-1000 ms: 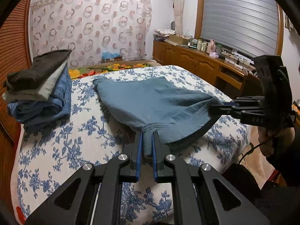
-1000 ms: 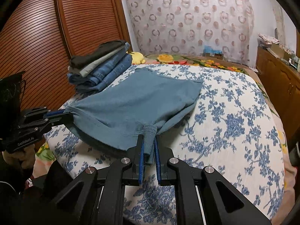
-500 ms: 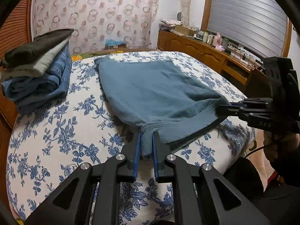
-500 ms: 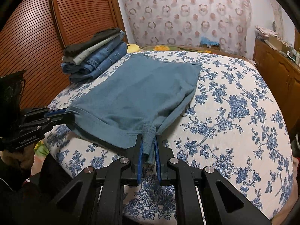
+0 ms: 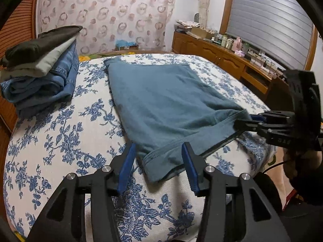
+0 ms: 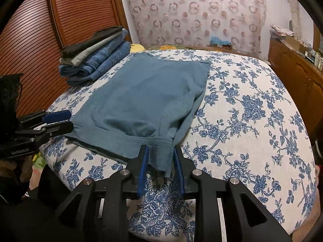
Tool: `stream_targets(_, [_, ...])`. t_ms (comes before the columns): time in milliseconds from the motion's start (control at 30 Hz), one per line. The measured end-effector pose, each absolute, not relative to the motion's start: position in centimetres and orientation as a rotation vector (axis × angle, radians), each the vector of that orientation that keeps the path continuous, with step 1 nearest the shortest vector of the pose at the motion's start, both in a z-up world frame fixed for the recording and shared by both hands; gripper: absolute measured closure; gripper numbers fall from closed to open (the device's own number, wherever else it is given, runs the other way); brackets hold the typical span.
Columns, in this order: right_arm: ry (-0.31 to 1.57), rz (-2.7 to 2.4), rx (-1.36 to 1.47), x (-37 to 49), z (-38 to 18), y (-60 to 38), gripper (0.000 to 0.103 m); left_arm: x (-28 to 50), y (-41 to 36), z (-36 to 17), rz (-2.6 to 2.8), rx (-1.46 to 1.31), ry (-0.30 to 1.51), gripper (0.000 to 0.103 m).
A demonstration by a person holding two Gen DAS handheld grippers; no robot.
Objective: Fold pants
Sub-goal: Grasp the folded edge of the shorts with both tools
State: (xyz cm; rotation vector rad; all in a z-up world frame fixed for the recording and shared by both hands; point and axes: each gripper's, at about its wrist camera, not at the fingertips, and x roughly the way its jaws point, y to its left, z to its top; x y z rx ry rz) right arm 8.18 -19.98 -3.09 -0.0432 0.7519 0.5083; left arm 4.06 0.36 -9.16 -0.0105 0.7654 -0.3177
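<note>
The teal-blue pants [image 5: 161,104] lie folded flat on the blue-flowered bed [image 5: 60,133]; they also show in the right wrist view [image 6: 145,96]. My left gripper [image 5: 159,161] is open, its blue pads either side of the near left hem corner, which rests on the bed. My right gripper [image 6: 160,167] is open around the near right corner of the hem. In the left wrist view the right gripper [image 5: 246,123] sits at the hem's right end. In the right wrist view the left gripper [image 6: 60,121] sits at the hem's left end.
A stack of folded clothes [image 5: 40,68], dark and grey on top of blue jeans, sits on the bed's far left; it also shows in the right wrist view [image 6: 94,54]. A wooden dresser [image 5: 222,56] stands to the right. A slatted wooden door [image 6: 40,40] is on the left.
Both grippers have opened and let go of the hem corners. The pants have dropped from being held up and now lie flat on the bed.
</note>
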Motion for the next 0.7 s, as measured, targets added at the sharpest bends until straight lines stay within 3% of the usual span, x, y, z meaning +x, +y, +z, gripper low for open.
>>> stream_targets(533, [0.760,0.514,-0.038,8.4,-3.6,-20.2,0.075,3.6,0.3,-11.0,-0.286,0.013,0.787,0.056])
stream_targets(700, [0.763,0.520,-0.032,8.6,-3.6,-20.1,0.075,3.3,0.1,-11.0,-0.307,0.013,0.780,0.073])
